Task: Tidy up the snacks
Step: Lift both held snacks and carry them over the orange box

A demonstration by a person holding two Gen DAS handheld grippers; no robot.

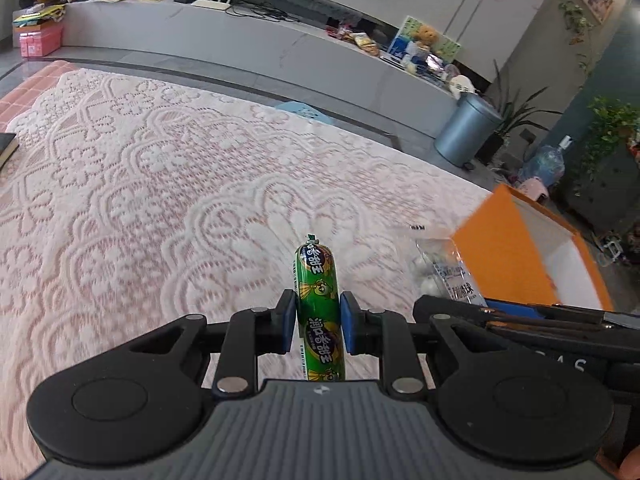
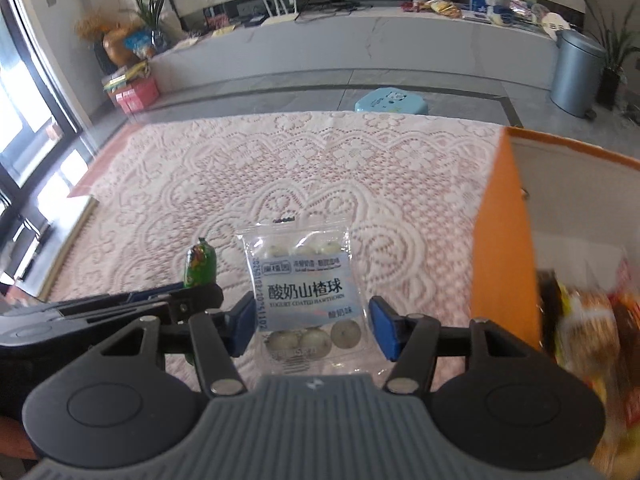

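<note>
The orange box [image 2: 508,240] stands open to the right of both hands, nearer the right gripper [image 2: 312,326], so each snack has to travel rightward and over its wall. The left gripper [image 1: 319,322] has its fingers drawn close and clamped on the green sausage [image 1: 320,308], whose long axis runs forward along them. The right fingers [image 2: 384,328] stand about half open, with the clear bag of white balls [image 2: 306,292] between them; whether they press it I cannot tell.

Past my table's white lace cloth [image 2: 280,168] I see a grey pedal bin [image 2: 576,72], a light-blue stool [image 2: 390,101], a teddy bear [image 1: 427,35] and potted plants [image 2: 150,8].
</note>
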